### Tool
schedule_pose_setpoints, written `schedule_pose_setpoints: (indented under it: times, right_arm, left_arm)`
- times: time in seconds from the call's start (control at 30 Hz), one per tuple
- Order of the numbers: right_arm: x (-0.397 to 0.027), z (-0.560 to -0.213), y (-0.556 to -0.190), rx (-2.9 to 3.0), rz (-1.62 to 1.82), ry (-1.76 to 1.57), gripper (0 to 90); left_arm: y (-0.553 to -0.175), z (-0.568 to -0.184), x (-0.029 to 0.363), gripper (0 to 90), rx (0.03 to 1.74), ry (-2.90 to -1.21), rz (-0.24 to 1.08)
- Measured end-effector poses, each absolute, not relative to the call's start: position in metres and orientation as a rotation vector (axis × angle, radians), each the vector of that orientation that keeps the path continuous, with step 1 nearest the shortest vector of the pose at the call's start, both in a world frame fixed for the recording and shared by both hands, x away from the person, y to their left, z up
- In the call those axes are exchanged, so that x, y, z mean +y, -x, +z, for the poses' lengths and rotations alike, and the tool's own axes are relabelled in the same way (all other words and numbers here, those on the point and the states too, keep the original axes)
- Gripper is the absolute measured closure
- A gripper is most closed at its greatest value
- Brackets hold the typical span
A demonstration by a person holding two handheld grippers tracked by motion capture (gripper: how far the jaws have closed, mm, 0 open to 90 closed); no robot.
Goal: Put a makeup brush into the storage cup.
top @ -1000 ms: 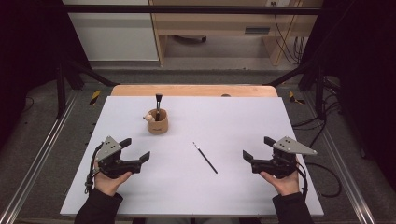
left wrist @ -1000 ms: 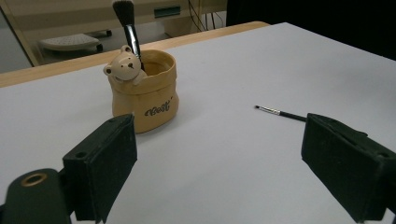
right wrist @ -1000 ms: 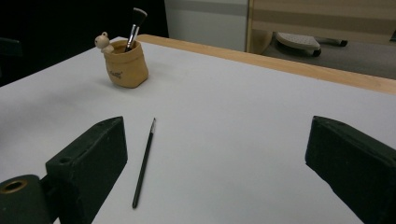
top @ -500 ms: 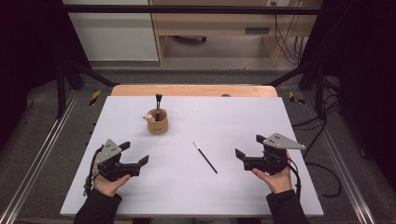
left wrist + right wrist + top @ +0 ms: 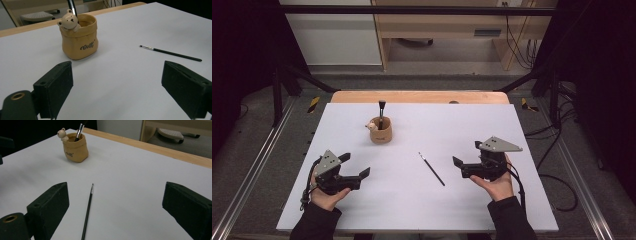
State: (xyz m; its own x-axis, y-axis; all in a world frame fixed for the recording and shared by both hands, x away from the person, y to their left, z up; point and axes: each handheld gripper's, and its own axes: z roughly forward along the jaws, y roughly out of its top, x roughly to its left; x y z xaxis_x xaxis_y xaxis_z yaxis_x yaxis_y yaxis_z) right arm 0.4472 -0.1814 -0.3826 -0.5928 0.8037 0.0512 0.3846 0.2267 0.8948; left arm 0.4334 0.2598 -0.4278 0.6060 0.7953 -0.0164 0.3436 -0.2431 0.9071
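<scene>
Thin black paintbrush lies flat on the white table, about mid-width, nearer the front edge than the back, bristle tip pointing toward the back-left. Right gripper sits just right of it, jaws spread wide, nothing held; not touching the brush. Left gripper near the front-left, jaws likewise released. Tan bear-faced pot toward the back edge, holding what looks like another brush.

The right claw has slid left, closer to the paintbrush.
</scene>
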Motion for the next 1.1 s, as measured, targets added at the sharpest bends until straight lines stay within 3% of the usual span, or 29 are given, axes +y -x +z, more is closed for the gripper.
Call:
schedule_pose_setpoints:
  times: [0.57,1.1]
  right_arm:
    - [-0.139,-0.38,-0.461,2.177,1.27,-1.044,8.6]
    - [-0.108,-0.401,-0.481,2.303,1.156,-1.043,11.4]
  left_arm:
    - [-0.432,-0.427,0.262,9.5,0.904,-1.829,0.564]
    - [-0.432,-0.427,0.261,9.7,0.89,-1.846,0.561]
